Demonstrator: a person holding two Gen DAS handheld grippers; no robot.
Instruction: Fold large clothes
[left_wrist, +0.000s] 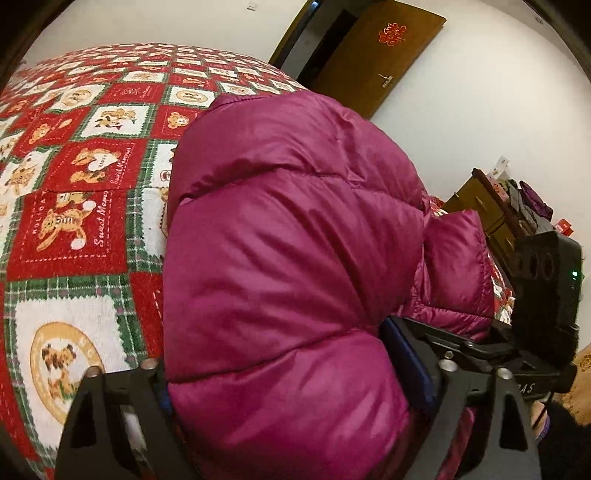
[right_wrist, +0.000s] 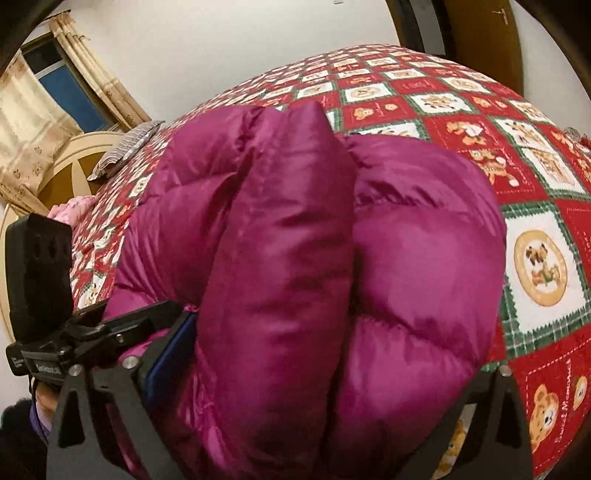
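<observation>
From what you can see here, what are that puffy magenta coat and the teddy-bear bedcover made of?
Magenta coat: probably thin nylon or polyester shell over down-like filling; it has a satin sheen and stitched puffy sections. Bedcover: looks like matte woven or flannel cotton, with printed bears; I can't tell which.

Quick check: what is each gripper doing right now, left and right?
Left gripper: fingers wide apart, bulky magenta down jacket bunched between them.
Right gripper: same, wide apart around the jacket's thick fold.

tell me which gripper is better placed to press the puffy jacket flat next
Probably the left: the left gripper straddles one smooth magenta jacket panel, while the right gripper faces a thick upright fold.
</observation>
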